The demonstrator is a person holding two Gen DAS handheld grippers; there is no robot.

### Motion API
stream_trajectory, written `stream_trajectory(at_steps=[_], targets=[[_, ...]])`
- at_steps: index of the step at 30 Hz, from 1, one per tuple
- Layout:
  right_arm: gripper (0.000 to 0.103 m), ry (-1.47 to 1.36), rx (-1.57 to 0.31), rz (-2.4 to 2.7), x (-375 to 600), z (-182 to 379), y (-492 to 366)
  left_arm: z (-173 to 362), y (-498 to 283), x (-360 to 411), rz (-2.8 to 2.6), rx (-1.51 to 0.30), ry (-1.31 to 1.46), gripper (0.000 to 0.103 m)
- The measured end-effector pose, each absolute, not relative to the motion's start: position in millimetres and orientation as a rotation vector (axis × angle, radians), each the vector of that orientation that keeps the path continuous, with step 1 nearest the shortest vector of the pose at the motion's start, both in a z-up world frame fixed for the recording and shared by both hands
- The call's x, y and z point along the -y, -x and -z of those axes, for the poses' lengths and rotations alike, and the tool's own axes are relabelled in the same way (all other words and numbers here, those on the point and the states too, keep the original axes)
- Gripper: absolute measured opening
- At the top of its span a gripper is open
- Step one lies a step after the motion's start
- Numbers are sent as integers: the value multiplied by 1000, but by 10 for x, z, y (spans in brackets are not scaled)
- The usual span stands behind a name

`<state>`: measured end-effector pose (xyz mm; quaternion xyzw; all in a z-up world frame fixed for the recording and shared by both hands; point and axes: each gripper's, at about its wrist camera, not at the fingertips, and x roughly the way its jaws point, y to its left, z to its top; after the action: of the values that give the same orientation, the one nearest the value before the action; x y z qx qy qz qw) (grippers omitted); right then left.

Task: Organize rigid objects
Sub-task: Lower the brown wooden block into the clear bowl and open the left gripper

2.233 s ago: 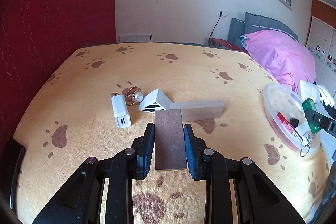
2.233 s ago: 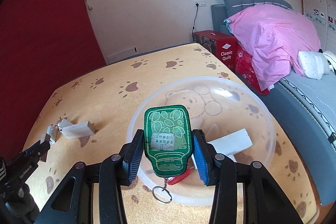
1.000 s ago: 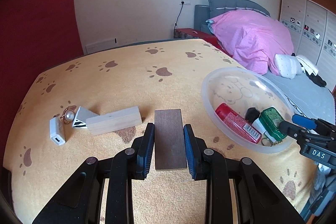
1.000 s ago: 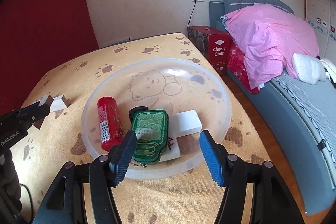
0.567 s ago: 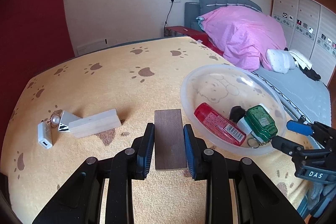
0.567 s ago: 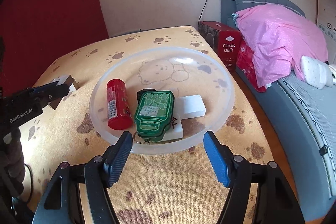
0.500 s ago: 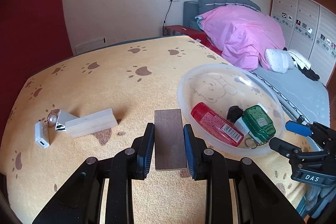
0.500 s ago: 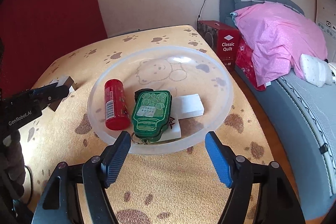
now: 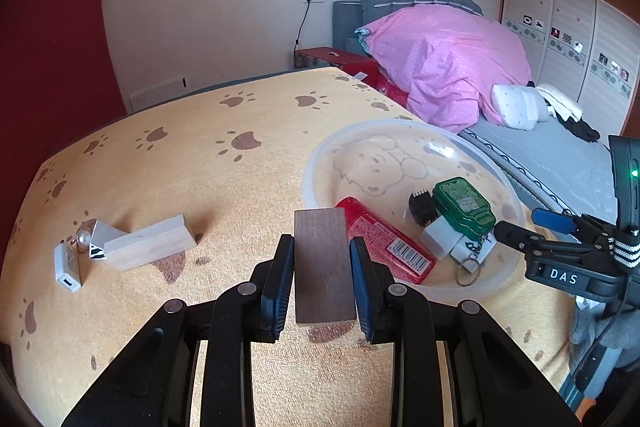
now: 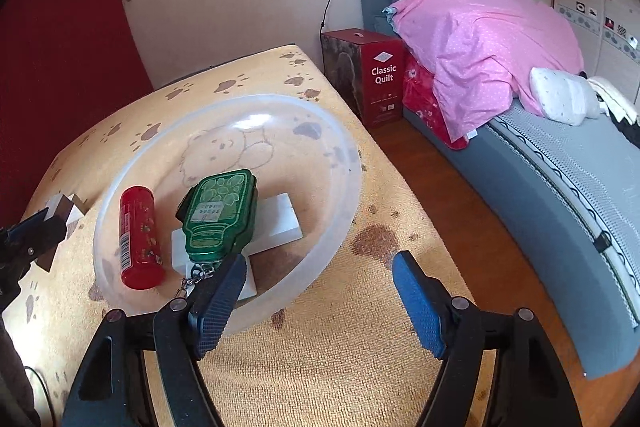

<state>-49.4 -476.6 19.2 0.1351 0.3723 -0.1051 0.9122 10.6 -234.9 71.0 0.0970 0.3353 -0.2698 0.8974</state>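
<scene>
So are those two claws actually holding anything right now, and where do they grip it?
The left gripper clamps a dark wooden block by its long sides. The right gripper is open and empty.

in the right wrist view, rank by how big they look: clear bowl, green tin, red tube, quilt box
1. clear bowl, by far the largest.
2. quilt box, though it sits farther from the camera, so it may really be bigger than it looks.
3. green tin.
4. red tube, close to the tin in length but narrower.

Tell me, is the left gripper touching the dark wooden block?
Touching. The left wrist view shows the left gripper with both pads pressed against the dark wooden block.
</scene>
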Motion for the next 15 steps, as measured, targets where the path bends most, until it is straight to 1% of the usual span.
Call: stream_trajectory(at_steps=[15], targets=[[80, -339, -715, 180, 4786, -208, 592, -679, -176, 2859, 688, -756, -173, 29]])
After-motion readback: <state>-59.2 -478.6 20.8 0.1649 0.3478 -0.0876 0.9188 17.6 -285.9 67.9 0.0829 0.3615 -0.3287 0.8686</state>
